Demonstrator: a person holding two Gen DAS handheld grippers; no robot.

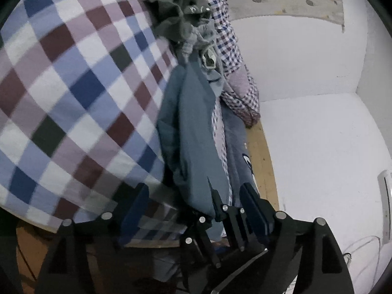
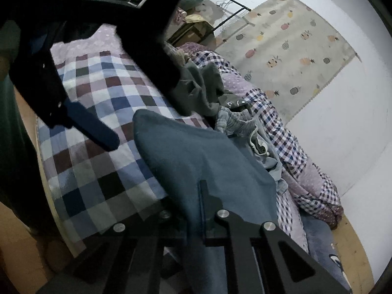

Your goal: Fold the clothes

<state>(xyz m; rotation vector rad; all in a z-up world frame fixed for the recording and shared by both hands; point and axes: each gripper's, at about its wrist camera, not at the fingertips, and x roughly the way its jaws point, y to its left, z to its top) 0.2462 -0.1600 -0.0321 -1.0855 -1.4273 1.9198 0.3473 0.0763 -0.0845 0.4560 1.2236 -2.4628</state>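
Note:
A blue-grey garment [image 1: 191, 127] hangs stretched over the checked bedspread [image 1: 73, 85]. My right gripper [image 1: 215, 203] is shut on its lower edge. In the right wrist view the same garment [image 2: 201, 156] drapes over my right gripper [image 2: 203, 193], hiding the fingertips. My left gripper [image 1: 193, 203] stands open, its blue-padded fingers [image 1: 134, 203] wide apart on either side of the right gripper and the cloth, holding nothing. One left finger [image 2: 95, 129] shows above the bed in the right wrist view. A heap of clothes with a green garment [image 2: 201, 88] and grey ribbed cloth [image 2: 235, 120] lies beyond.
A small-check quilt [image 2: 281, 132] is bunched along the bed's far side beside the white wall [image 1: 318, 147]. A wooden bed edge [image 1: 262, 161] runs beneath it. Darker blue cloth with a white print [image 2: 325, 250] lies near the edge. A pineapple-print cloth [image 2: 294, 44] hangs on the wall.

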